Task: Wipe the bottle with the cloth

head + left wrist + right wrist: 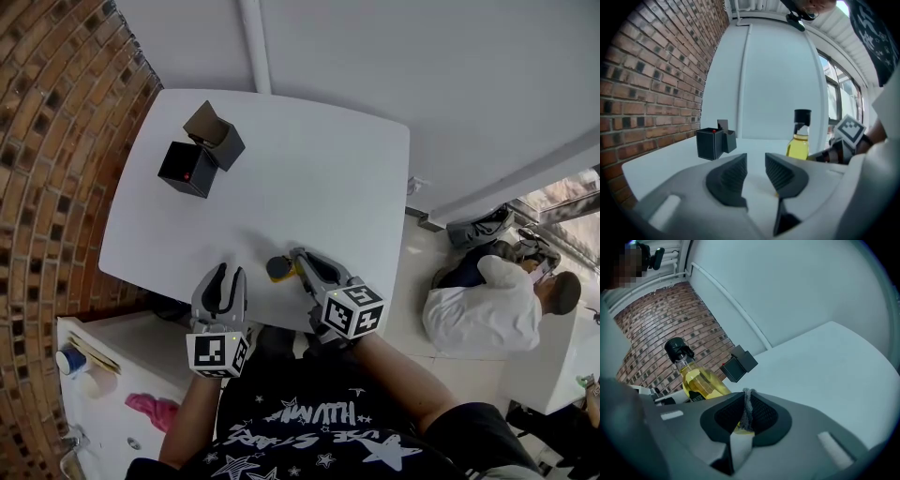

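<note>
A clear bottle (279, 268) of yellow liquid with a black cap stands upright near the front edge of a white, round-cornered table (309, 178), its long axis vertical and the cap uppermost, right in front of the person holding the tools. Just to its right, the right gripper (302, 261) has its jaws pressed together on a thin fold of grey cloth (748, 412), which stands up between the ribbed pads; whether the cloth touches the glass cannot be told. The left gripper (755, 161) sits to the bottle's left at the same front edge, its dark jaws a narrow gap apart with nothing between them, the bottle (800, 140) showing beyond and to the right of that gap.

Past the bottle the table top runs bare and broad toward the far side. Well apart from the bottle, by the far left corner, a closed black cube-shaped box (187, 169) with a small red dot touches an open black box (216, 134) with a raised flap; what that one holds cannot be made out. A curved red-brick wall (47, 141) hugs the table's left edge, and a plain white wall (422, 56) stands behind. To the right, on the tiled floor, a person in white (478, 305) crouches away from the table.
</note>
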`<state>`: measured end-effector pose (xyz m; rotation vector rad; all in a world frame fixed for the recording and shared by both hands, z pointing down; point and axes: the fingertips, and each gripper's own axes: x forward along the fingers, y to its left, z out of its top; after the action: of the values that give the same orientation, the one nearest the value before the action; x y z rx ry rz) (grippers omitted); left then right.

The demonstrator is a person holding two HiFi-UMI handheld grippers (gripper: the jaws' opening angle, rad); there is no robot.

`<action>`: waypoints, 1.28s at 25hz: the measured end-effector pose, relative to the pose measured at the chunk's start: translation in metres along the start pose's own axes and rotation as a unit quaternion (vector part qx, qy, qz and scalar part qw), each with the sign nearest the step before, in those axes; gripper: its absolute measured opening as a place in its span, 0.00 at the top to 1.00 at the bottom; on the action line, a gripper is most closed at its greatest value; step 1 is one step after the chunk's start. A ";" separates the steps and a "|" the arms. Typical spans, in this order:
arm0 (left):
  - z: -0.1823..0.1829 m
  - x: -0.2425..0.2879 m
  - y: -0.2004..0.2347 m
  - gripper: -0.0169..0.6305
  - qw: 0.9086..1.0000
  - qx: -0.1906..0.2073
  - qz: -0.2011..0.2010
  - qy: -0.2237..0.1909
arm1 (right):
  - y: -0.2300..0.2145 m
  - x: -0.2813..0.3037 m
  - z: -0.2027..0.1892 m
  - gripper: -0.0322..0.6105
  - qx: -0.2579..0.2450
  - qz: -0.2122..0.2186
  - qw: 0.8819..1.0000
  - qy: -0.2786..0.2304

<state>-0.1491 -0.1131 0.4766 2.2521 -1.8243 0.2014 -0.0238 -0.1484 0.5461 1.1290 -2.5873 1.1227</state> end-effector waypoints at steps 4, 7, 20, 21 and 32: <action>-0.002 -0.002 0.001 0.82 1.000 -0.005 -0.001 -0.003 | -0.004 0.004 -0.005 0.89 -0.006 -0.004 1.000 0.008; -0.003 -0.004 0.000 0.84 1.000 -0.009 -0.003 -0.002 | -0.007 0.005 -0.010 0.89 -0.011 -0.009 1.000 0.014; 0.003 -0.005 -0.006 0.85 1.000 0.005 -0.005 -0.004 | -0.011 -0.005 0.005 0.89 -0.025 -0.013 1.000 -0.004; 0.005 -0.005 -0.005 0.85 1.000 0.007 -0.002 -0.008 | -0.010 -0.008 0.010 0.89 -0.029 -0.011 0.999 -0.010; 0.099 -0.021 0.021 0.97 0.990 0.020 0.081 -0.117 | 0.022 -0.060 0.117 0.89 -0.151 0.000 0.980 -0.126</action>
<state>-0.1778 -0.1239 0.3777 2.2344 -2.1428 -0.0012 0.0262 -0.1806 0.4268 1.2633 -2.8166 0.5858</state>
